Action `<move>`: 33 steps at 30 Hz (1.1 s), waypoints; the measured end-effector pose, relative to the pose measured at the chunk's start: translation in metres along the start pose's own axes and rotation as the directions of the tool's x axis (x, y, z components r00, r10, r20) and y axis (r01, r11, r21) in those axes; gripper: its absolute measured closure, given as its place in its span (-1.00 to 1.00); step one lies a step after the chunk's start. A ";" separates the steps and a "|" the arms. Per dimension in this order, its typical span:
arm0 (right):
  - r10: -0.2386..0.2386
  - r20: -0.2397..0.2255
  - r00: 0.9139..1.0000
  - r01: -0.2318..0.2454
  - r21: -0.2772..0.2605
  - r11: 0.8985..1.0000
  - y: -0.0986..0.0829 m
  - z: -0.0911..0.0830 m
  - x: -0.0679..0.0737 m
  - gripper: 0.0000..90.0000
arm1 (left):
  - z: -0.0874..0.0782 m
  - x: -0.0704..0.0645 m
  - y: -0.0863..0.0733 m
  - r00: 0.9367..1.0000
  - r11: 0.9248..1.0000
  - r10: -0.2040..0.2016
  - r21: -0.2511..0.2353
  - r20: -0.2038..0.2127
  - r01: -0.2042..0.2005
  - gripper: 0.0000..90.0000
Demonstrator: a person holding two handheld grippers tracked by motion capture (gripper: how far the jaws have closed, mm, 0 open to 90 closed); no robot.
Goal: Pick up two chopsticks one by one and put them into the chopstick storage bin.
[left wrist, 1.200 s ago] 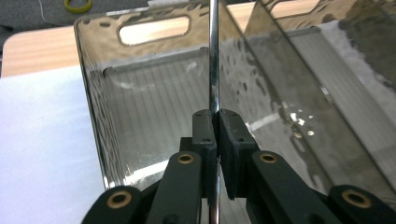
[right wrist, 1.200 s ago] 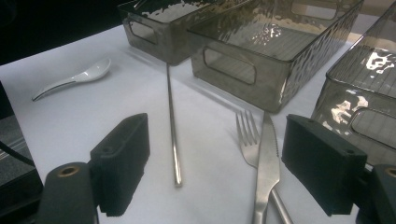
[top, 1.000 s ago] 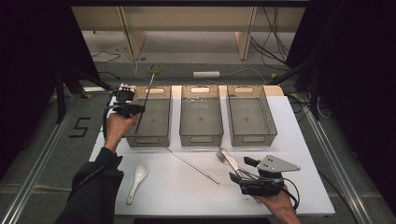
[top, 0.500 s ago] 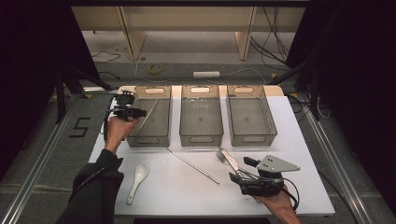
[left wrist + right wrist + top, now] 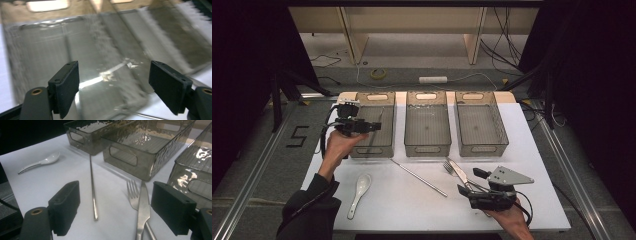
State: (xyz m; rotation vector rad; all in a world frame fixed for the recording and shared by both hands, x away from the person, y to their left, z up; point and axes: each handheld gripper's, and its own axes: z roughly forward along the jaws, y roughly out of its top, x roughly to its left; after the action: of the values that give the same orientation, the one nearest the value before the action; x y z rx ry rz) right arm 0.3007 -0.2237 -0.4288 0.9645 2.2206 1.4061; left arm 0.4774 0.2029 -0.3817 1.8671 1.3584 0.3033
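Three smoky bins stood abreast; the left bin held a metal chopstick beneath the left claw, spread empty. Right claw gaped over fork and knife.

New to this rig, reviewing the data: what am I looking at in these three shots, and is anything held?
No robot here: a person holds a two-jaw claw in each hand. The high view looks down on the white table; the other two come from cameras riding on each claw, looking along its black jaws.

On the table stand three smoky clear bins in a row: left bin, middle bin, right bin. In front lie a white spoon, a metal chopstick, and a fork beside a knife.

The left claw hovers open over the left bin, where a shiny rod lies. The right claw is open near the knife. Nothing is held.
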 end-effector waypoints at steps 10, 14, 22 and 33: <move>0.003 -0.002 1.000 -0.003 0.002 1.000 0.000 0.000 0.000 -0.46 | -0.008 -0.057 -0.024 0.976 0.980 0.198 0.015 0.088 -0.201 -0.48; 0.002 -0.002 1.000 -0.002 0.003 1.000 0.000 0.000 0.000 -0.46 | -0.005 -0.075 -0.031 0.949 0.951 0.294 0.062 0.114 -0.302 -0.50; 0.004 -0.002 1.000 -0.004 0.004 1.000 0.000 0.000 0.001 -0.46 | 0.001 -0.093 -0.039 0.916 0.919 0.359 0.105 0.180 -0.380 -0.50; 0.004 -0.001 1.000 -0.004 0.005 1.000 0.000 0.000 0.001 -0.46 | 0.016 -0.114 -0.051 0.920 0.919 0.353 0.121 0.167 -0.375 -0.19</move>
State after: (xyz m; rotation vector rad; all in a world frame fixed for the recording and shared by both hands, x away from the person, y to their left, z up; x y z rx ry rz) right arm 0.3004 -0.2233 -0.4290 0.9700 2.2253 1.4042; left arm 0.4062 0.1010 -0.4000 2.2258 0.9524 0.2532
